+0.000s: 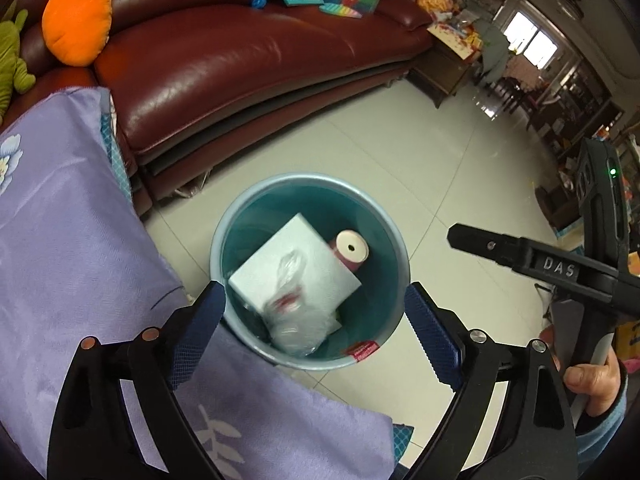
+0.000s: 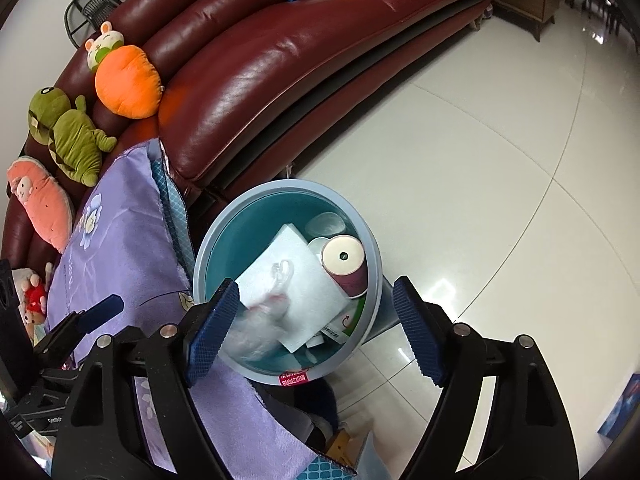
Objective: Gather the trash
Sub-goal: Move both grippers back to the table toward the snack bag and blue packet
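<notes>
Nearest the lens, the left gripper [image 1: 314, 328] hangs with its blue-padded jaws spread wide and nothing between them, directly above the teal trash bin [image 1: 224, 220]. The right gripper [image 2: 316, 328] is likewise spread wide and empty over the same bin [image 2: 208, 248].

Inside the bin, a crumpled clear plastic bag [image 1: 294, 320], blurred, lies at 6 o'clock on a white square foam-like sheet [image 1: 316, 240]. A maroon roll with a cream end [image 1: 352, 248] lies at 2 o'clock, touching the sheet. A red label [image 1: 363, 350] sits on the rim at 5 o'clock.

A lavender floral cloth [image 1: 60, 260] borders the bin at 9 o'clock, a maroon leather sofa [image 1: 240, 60] lies at 12 o'clock, and an orange plush cushion [image 1: 78, 18] rests on it at 11 o'clock.
</notes>
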The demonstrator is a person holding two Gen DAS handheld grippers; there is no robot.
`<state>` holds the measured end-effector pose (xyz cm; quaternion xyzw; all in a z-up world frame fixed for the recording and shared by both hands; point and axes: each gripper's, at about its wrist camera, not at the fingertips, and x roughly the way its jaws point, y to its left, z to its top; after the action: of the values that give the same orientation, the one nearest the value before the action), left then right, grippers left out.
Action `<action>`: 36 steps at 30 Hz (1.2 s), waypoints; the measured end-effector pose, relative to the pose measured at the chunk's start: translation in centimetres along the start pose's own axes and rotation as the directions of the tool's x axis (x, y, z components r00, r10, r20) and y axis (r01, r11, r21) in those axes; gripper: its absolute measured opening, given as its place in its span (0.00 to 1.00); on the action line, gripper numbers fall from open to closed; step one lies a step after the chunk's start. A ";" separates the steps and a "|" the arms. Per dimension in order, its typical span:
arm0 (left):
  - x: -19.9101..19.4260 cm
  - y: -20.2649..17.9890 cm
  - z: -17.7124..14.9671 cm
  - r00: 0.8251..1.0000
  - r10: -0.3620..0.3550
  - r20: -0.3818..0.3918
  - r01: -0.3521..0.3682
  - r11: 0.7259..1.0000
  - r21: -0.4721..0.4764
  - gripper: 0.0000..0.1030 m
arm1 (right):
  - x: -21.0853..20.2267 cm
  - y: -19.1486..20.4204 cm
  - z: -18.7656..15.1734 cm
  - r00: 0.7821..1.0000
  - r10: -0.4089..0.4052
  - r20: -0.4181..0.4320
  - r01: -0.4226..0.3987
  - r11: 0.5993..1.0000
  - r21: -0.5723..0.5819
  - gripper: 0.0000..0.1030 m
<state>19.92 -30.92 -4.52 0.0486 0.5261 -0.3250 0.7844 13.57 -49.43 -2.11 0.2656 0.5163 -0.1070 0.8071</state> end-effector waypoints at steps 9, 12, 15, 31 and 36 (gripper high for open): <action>-1.5 1.9 -1.7 1.000 0.002 -0.009 -0.003 0.999 -0.046 0.90 | -1.4 2.6 -1.1 1.000 -0.026 -0.007 0.025 0.998 -0.063 0.81; -2.3 2.5 -2.5 1.000 0.002 -0.001 -0.002 0.998 -0.059 0.91 | -1.8 3.7 -1.6 0.999 -0.030 -0.013 0.029 0.996 -0.080 0.81; -3.5 3.2 -3.2 1.000 0.013 0.015 -0.012 0.998 -0.067 0.91 | -2.1 5.1 -2.1 0.999 -0.033 -0.021 0.031 0.994 -0.106 0.83; -9.9 8.3 -7.3 0.994 0.059 0.087 -0.048 0.991 -0.122 0.91 | -3.1 14.2 -5.4 0.999 -0.022 -0.042 0.010 0.967 -0.253 0.84; -12.3 11.0 -9.7 0.991 0.082 0.108 -0.065 0.986 -0.155 0.92 | -3.0 18.3 -7.1 0.998 -0.017 -0.066 -0.005 0.945 -0.327 0.84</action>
<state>15.50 -12.65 -1.16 -0.0103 0.5016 -0.2571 0.8260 14.93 -30.58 4.07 0.1298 0.5548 -0.0133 0.8217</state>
